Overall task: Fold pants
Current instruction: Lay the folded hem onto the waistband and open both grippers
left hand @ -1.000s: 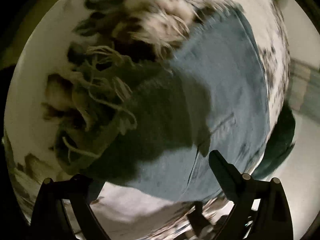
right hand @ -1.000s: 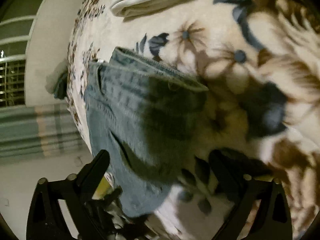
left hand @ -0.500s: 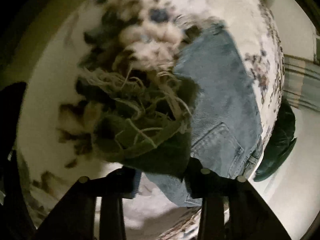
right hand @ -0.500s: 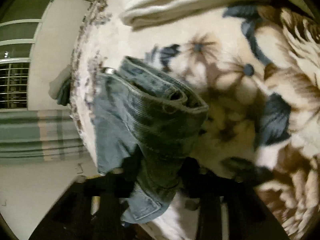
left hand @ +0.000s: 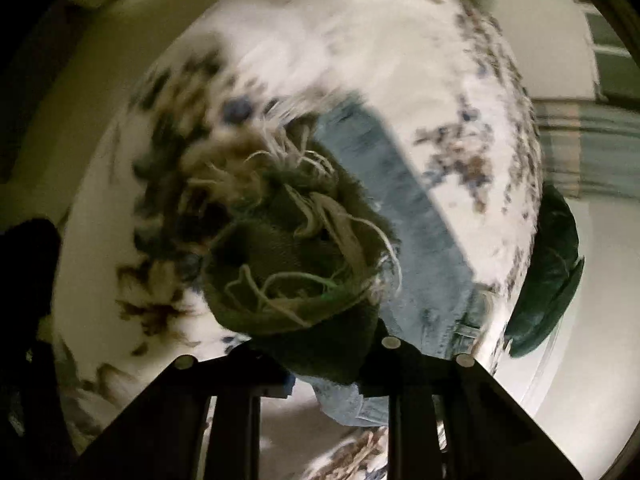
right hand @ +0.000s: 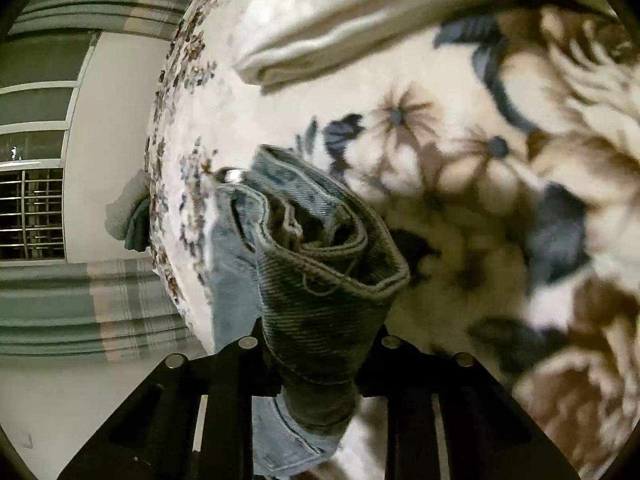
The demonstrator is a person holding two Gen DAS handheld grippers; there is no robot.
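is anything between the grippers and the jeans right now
Nothing visible. The left gripper is shut on the frayed hem end of the jeans, and the right gripper is shut on the bunched waistband end, above the floral blanket.

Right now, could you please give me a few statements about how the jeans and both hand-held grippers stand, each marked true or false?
1. The left hand-held gripper is shut on the frayed hem of the jeans. True.
2. The right hand-held gripper is open and holds nothing. False: it is shut on the waistband of the jeans.
3. The jeans lie on a floral blanket. True.
4. The jeans are black. False: they are light blue denim.
5. A folded cream cloth lies on the blanket beyond the jeans. True.
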